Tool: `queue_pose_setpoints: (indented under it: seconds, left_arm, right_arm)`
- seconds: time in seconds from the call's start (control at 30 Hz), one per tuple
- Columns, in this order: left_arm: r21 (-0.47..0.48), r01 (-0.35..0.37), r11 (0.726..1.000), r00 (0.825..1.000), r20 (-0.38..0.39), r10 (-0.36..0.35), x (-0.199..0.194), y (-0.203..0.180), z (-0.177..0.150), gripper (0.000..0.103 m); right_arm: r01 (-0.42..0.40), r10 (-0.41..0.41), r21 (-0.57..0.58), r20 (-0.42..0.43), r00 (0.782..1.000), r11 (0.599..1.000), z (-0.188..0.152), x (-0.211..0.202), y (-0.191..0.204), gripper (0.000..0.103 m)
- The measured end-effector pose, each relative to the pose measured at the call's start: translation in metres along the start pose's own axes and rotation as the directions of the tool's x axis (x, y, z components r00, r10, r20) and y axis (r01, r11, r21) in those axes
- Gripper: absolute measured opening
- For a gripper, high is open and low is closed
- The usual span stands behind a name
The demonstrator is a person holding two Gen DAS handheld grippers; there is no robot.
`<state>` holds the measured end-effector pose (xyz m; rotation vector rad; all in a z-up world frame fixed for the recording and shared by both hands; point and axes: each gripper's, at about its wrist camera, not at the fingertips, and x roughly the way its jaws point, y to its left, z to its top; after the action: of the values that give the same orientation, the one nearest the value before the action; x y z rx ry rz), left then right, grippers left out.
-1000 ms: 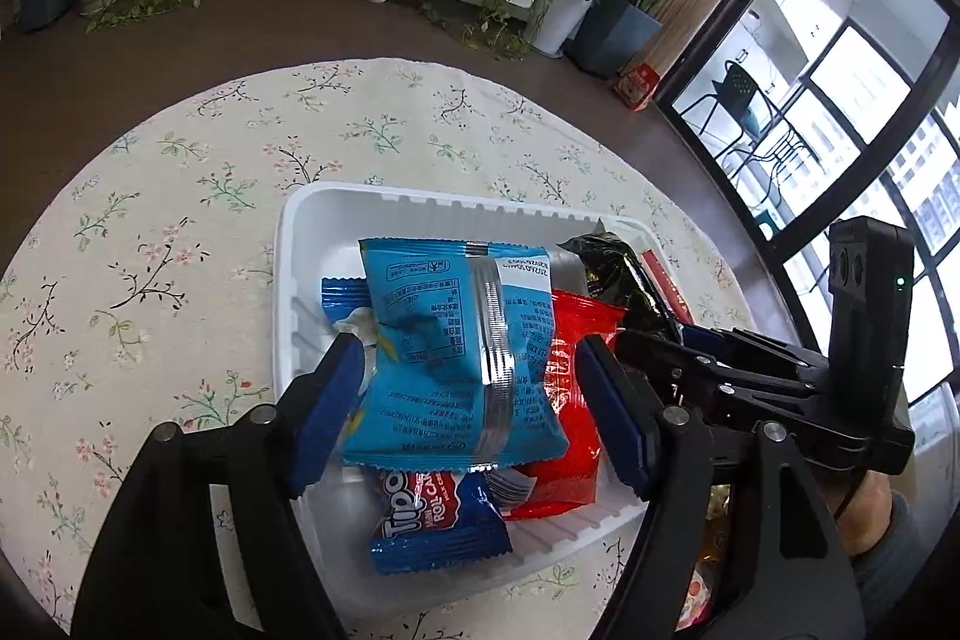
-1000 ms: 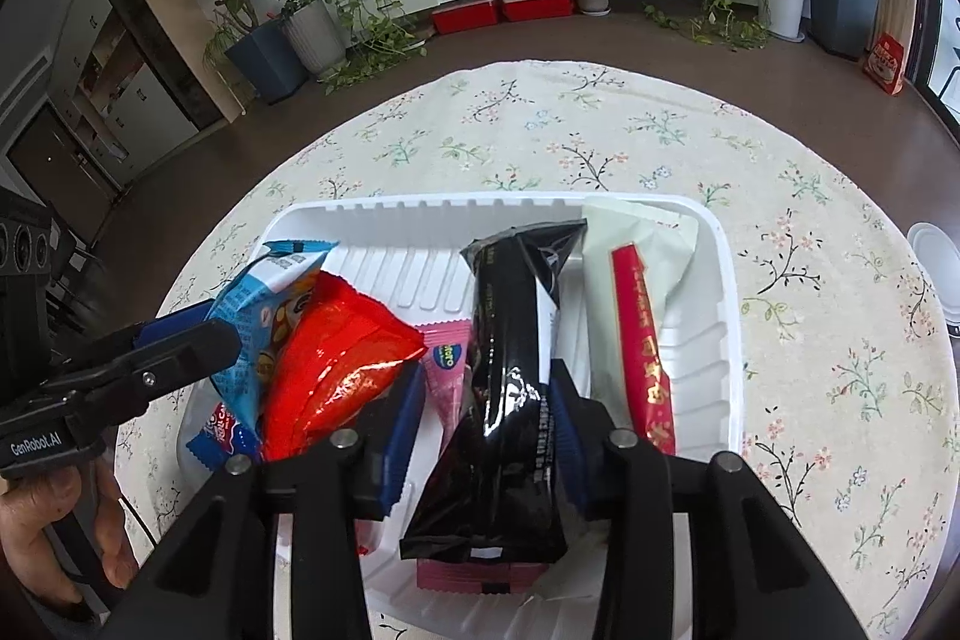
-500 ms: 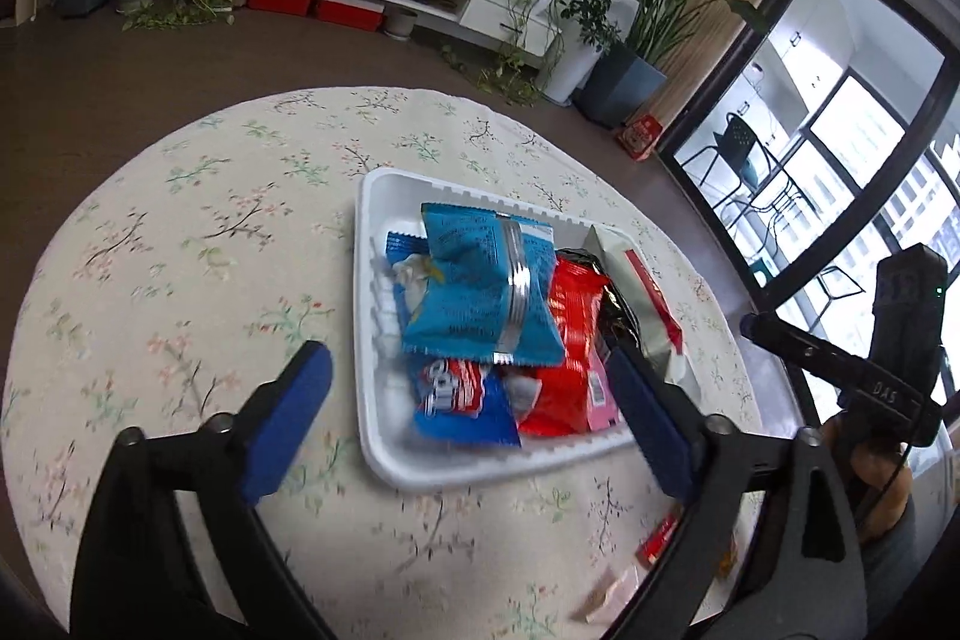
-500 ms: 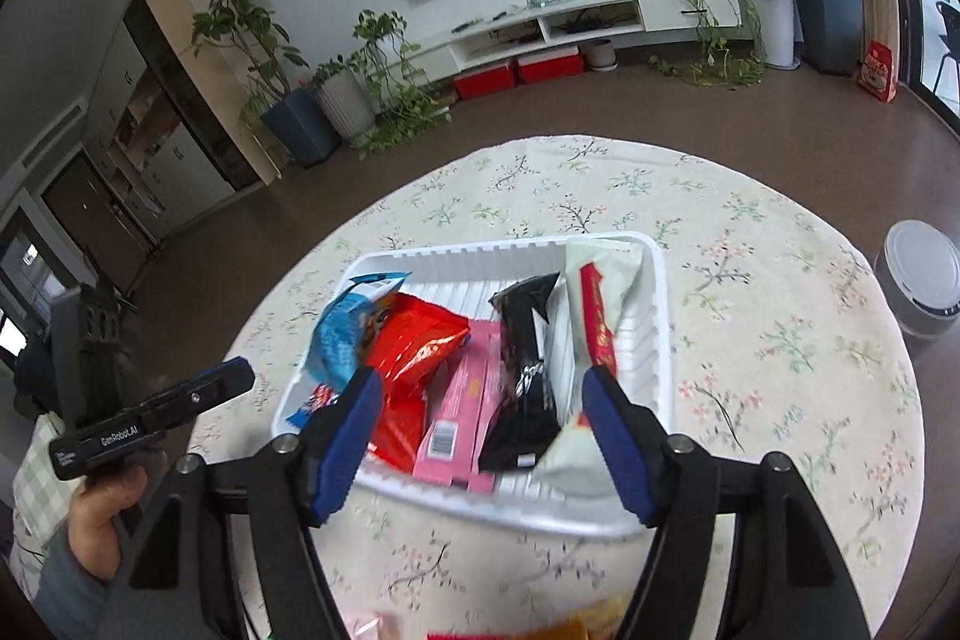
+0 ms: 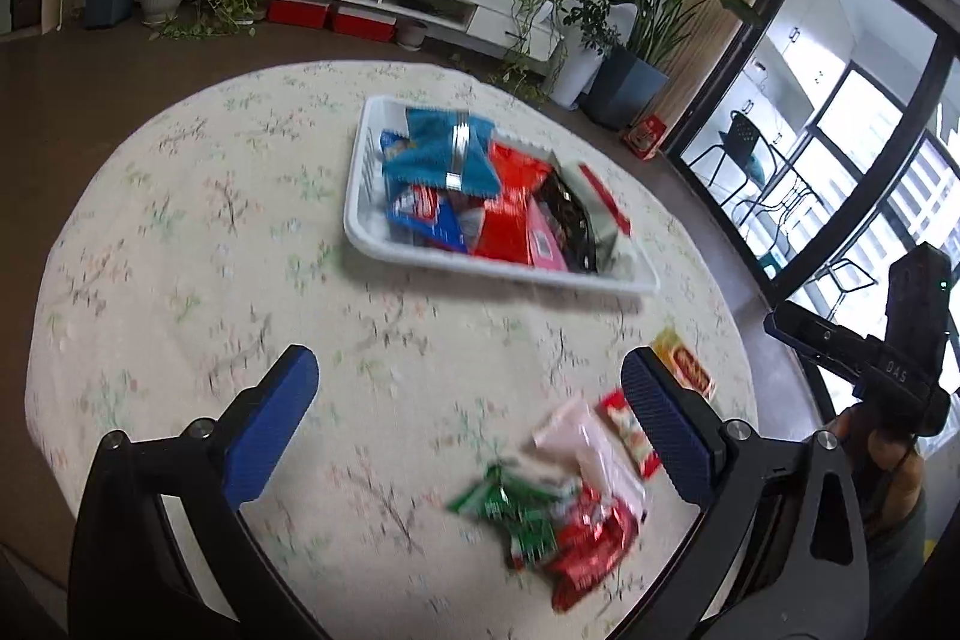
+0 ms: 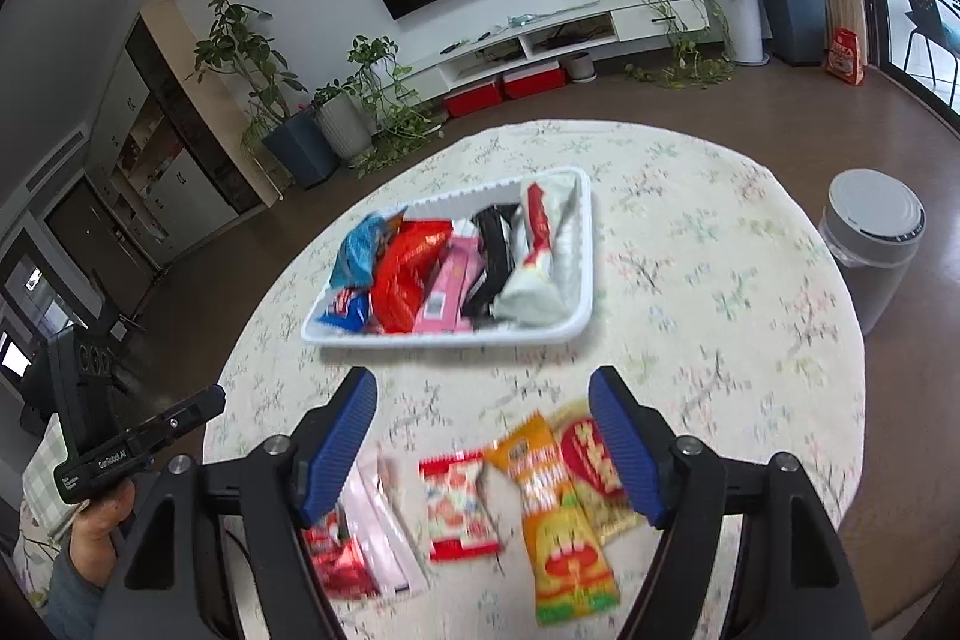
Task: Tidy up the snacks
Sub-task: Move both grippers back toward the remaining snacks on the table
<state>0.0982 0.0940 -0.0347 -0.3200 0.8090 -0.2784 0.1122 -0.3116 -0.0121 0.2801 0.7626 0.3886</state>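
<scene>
Below our empty, spread right gripper (image 6: 483, 436) and left gripper (image 5: 468, 418) lie loose snacks (image 6: 459, 502); next we grasp one for the tray (image 6: 447, 337).

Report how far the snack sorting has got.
Done: several packets, among them a blue bag and a black one, lie in the white tray. In hand: nothing; the left gripper and right gripper are open and empty. Left: loose packets on the tablecloth, including an orange one and a green one.
</scene>
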Motion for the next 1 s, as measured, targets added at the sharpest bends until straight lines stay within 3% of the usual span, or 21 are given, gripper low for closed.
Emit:
queue_pose_setpoints:
  seconds: [0.2,0.33,0.43,0.8,1.0]
  left_arm:
    - [0.017,0.003,1.000,1.000,-0.001,-0.003,-0.006,-0.023,-0.043,0.103]
    - [0.030,-0.024,0.999,0.992,-0.123,0.027,0.007,-0.037,-0.055,0.103]
    - [0.076,-0.041,0.996,0.988,-0.142,0.052,0.013,-0.047,-0.062,0.102]
    - [0.073,-0.117,0.991,0.972,-0.198,0.129,0.036,-0.050,-0.056,0.102]
    - [0.124,-0.149,0.981,0.957,-0.231,0.175,0.057,-0.056,-0.056,0.101]
  right_arm:
    - [0.022,-0.023,0.054,0.006,1.000,0.998,-0.041,-0.020,-0.010,0.076]
    - [0.047,-0.045,0.065,-0.025,0.999,0.997,-0.062,-0.026,-0.010,0.076]
    - [0.059,-0.054,0.070,-0.069,0.996,0.996,-0.072,-0.027,-0.008,0.076]
    - [0.077,-0.075,0.013,-0.092,0.993,0.997,-0.090,-0.026,0.002,0.076]
    - [0.073,-0.072,0.009,-0.092,0.993,0.997,-0.090,-0.025,0.002,0.076]
